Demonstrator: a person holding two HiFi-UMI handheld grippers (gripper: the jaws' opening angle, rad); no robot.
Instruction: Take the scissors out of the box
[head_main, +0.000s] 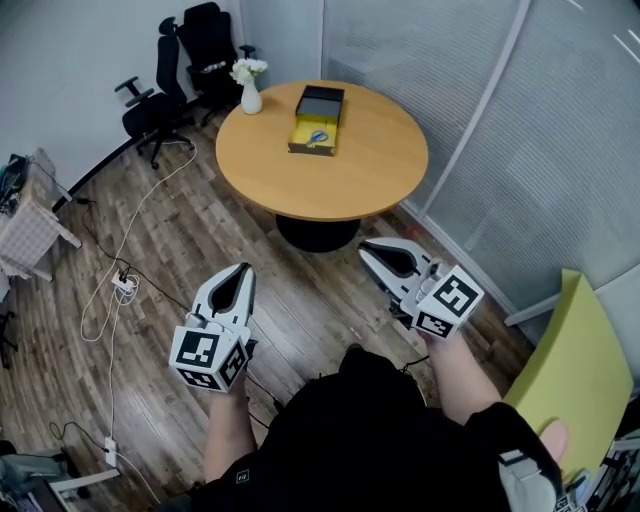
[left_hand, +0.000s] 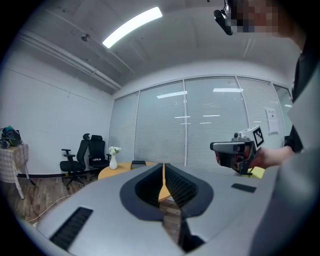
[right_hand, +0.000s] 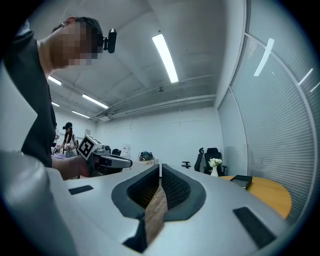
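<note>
Well back from the round surface (head_main: 370, 175), the left gripper (head_main: 243, 272) hovers over the wooden floor (head_main: 190, 235), jaws pressed together on nothing; the right gripper (head_main: 366, 250) hangs beside it, likewise closed and empty; the blue-handled scissors (head_main: 318, 137) lie inside the open yellow box (head_main: 300, 128) on the far half of the surface, well apart from either gripper; a white vase (head_main: 251, 98) of flowers stands near the box's left.

Round wooden table (head_main: 385, 175): open box (head_main: 304, 128), flower vase (head_main: 251, 98) near edge.
</note>
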